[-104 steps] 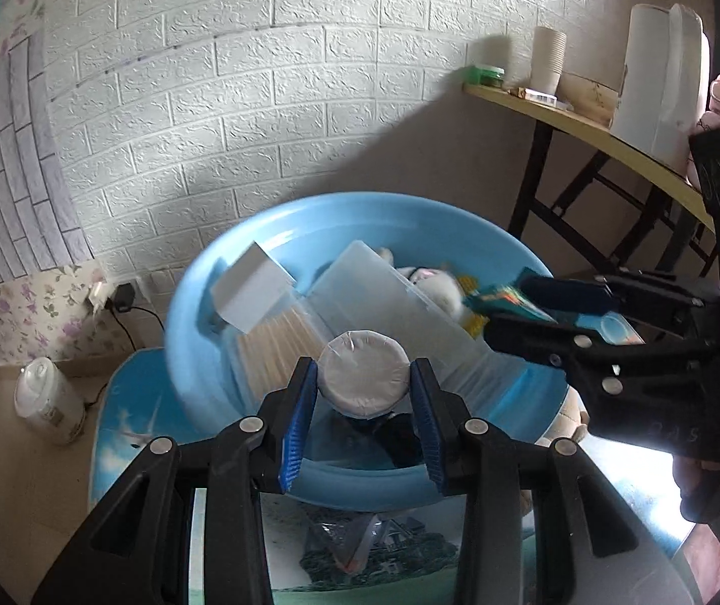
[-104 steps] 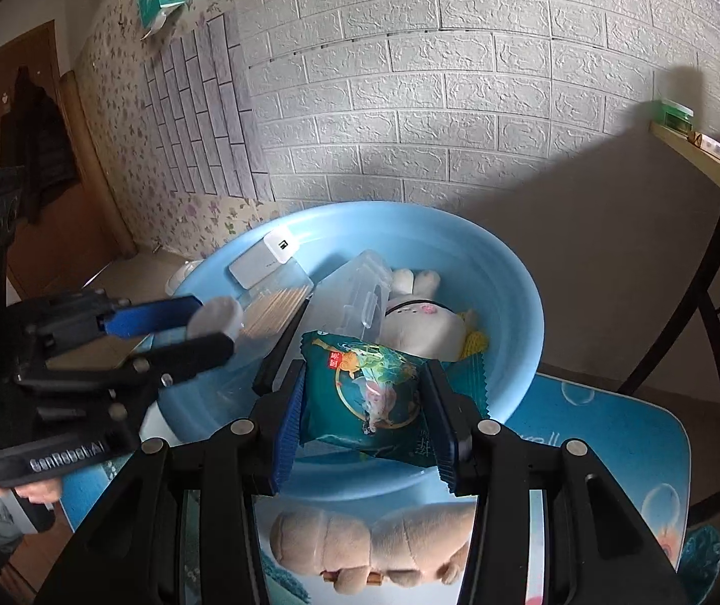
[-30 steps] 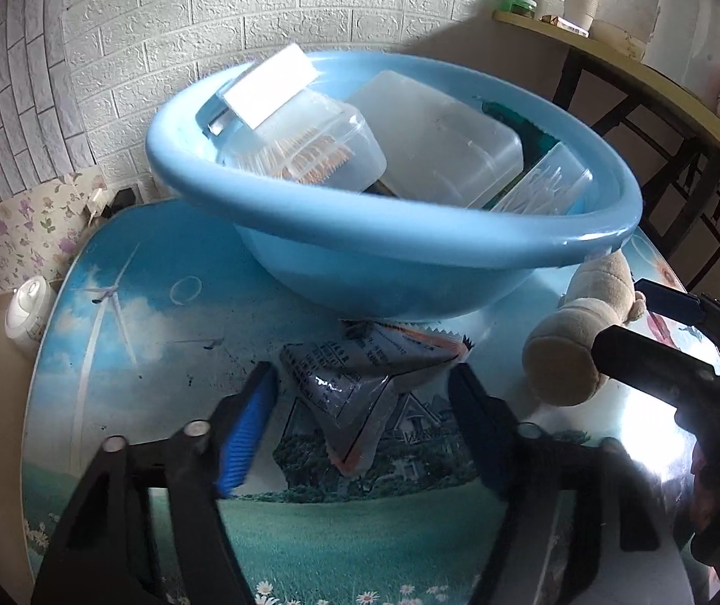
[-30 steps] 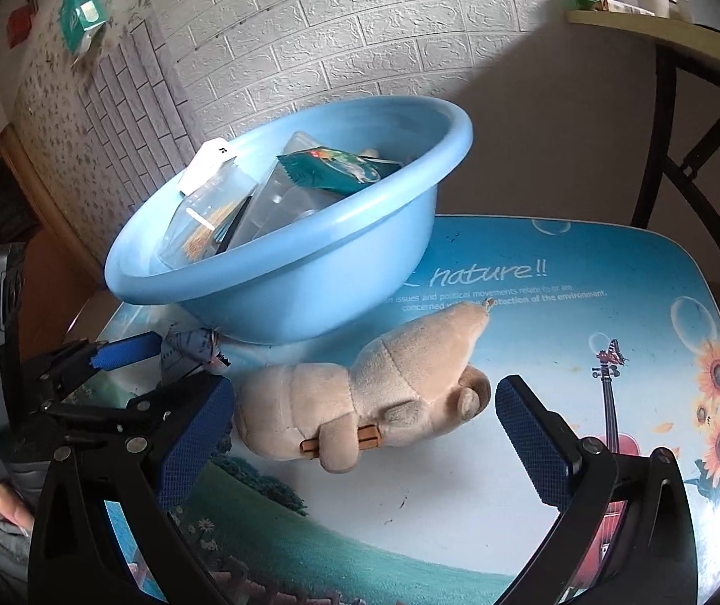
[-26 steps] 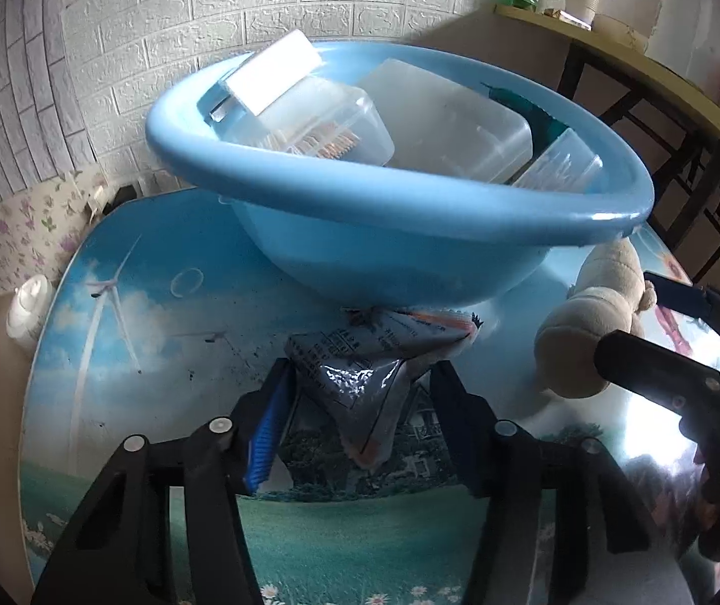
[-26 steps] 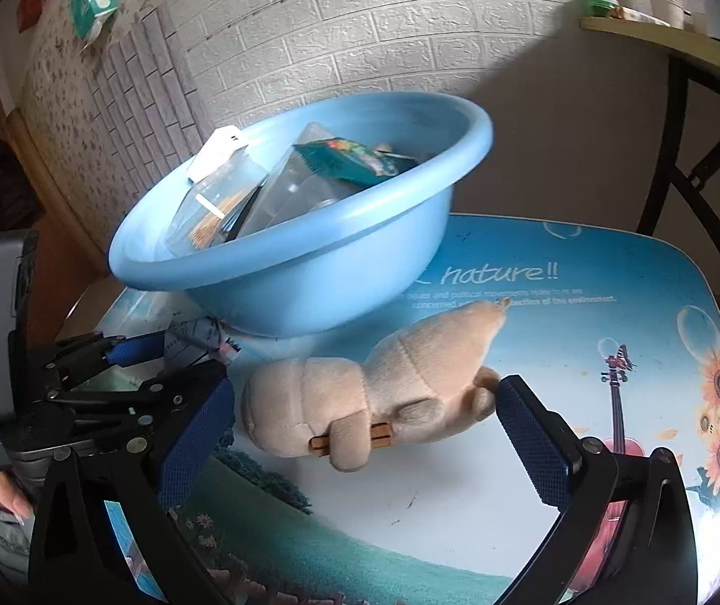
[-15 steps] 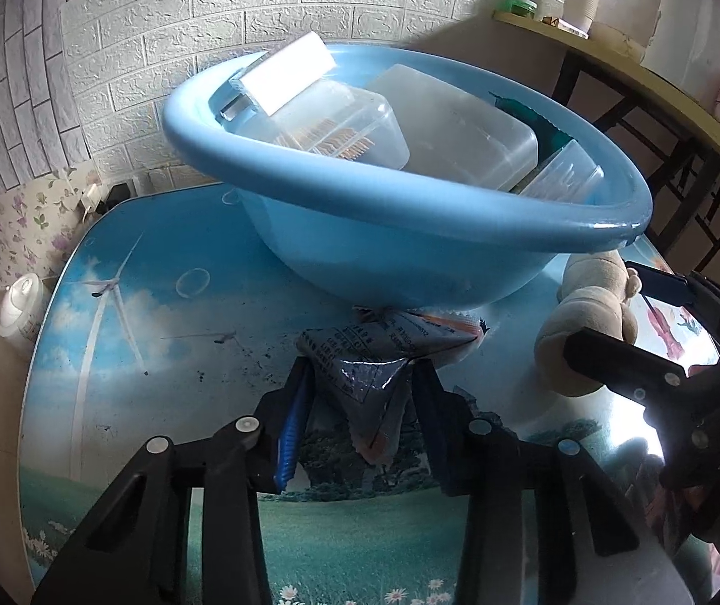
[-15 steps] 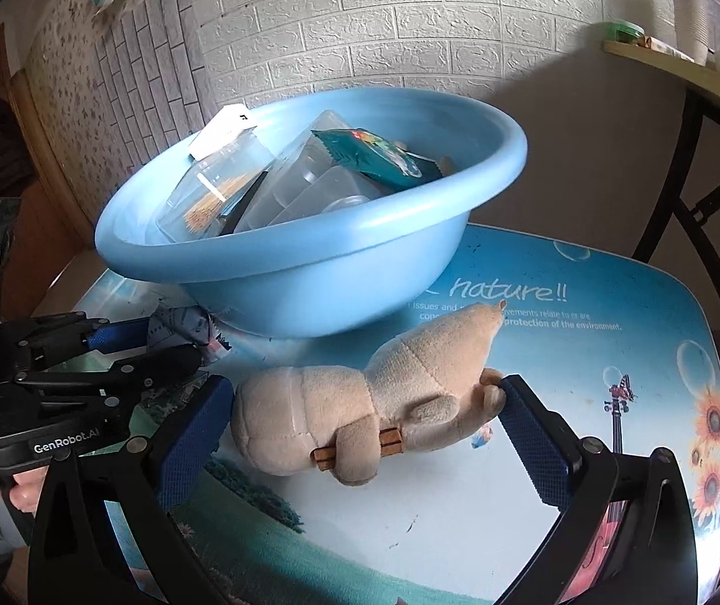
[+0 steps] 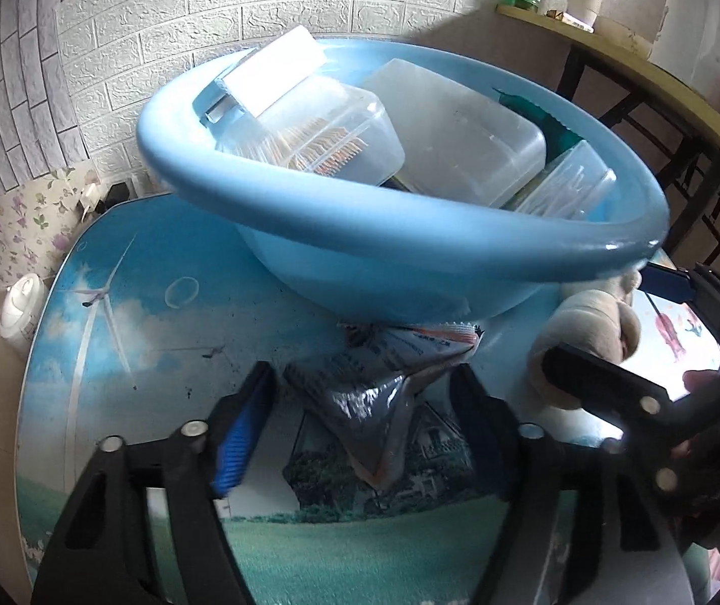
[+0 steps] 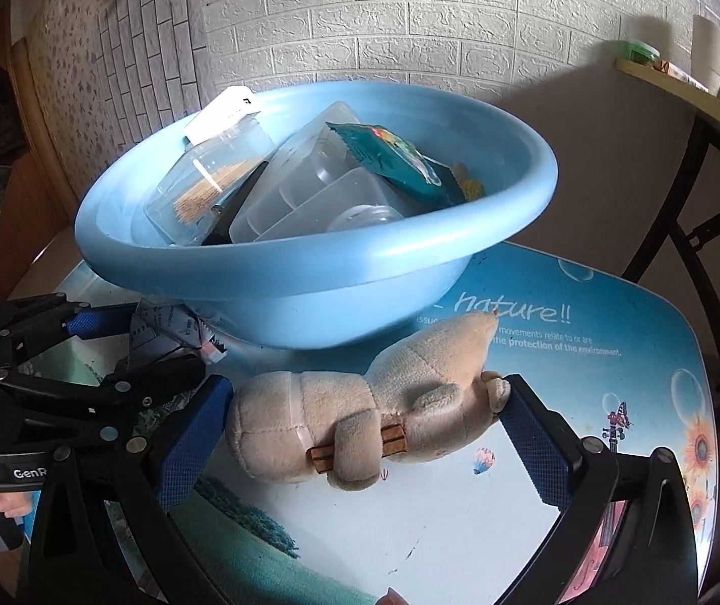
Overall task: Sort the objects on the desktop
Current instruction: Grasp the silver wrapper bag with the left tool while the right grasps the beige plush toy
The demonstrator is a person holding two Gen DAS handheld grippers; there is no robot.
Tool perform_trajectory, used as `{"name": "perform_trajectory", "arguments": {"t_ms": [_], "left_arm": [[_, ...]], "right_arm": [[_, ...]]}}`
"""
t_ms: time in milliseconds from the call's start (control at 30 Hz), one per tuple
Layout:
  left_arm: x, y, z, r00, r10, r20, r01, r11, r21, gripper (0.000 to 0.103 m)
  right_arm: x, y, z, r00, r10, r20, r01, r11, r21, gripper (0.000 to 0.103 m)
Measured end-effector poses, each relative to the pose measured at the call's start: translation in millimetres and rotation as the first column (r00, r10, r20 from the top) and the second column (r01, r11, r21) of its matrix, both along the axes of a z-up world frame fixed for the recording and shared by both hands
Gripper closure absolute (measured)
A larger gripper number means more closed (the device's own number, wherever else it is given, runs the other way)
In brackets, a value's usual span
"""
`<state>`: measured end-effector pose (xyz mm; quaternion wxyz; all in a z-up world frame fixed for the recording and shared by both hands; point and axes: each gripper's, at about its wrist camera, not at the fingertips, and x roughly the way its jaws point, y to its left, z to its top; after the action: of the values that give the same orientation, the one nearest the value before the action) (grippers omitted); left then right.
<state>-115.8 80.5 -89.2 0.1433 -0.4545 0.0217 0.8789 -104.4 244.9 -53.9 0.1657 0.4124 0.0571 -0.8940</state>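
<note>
L gripper (image 9: 360, 423) jaws just opening, packet (image 9: 385, 388) between, not gripped; may slip under basin (image 9: 410, 247). R gripper (image 10: 365, 433) jaws wide round plush (image 10: 370, 418), unclamped; a glancing close could shove it across counter (image 10: 586, 378).

Sorted things piled in a blue basin, two still out on the bench.

The blue basin (image 10: 309, 272) holds a clear box of toothpicks (image 9: 319, 141) at its 10 o'clock, frosted plastic boxes (image 9: 460, 136) in the middle and a teal snack packet (image 10: 395, 156) on top toward 1 o'clock. A crumpled silver-grey foil packet (image 9: 375, 393) lies on the bench at the basin's 6 o'clock edge. A beige plush toy (image 10: 360, 413) lies on its side just beside the basin.
</note>
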Motion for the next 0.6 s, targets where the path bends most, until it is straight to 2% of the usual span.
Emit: {"name": "perform_trajectory", "arguments": {"t_ms": [133,333,467,600], "left_arm": [[0,4,-1,1.0,-0.007,-0.007,0.007,1.0,-0.016,0.026],[0,-2,0,1.0,-0.009,-0.001,0.009,1.0,0.008,0.026],[-1,-4,0,1.0,-0.01,-0.001,0.01,1.0,0.009,0.022],[-2,1,-2,1.0,-0.003,-0.006,0.003,1.0,-0.022,0.021]], "right_arm": [[4,6,0,0.999,0.048,0.005,-0.049,0.999,0.014,0.001],[12,11,-1,0.991,0.131,-0.023,-0.13,0.991,0.029,0.001],[15,1,-5,0.984,0.175,-0.04,-0.17,0.98,0.099,0.001],[11,-6,-11,0.987,0.162,-0.022,-0.157,0.977,0.144,0.0]]}}
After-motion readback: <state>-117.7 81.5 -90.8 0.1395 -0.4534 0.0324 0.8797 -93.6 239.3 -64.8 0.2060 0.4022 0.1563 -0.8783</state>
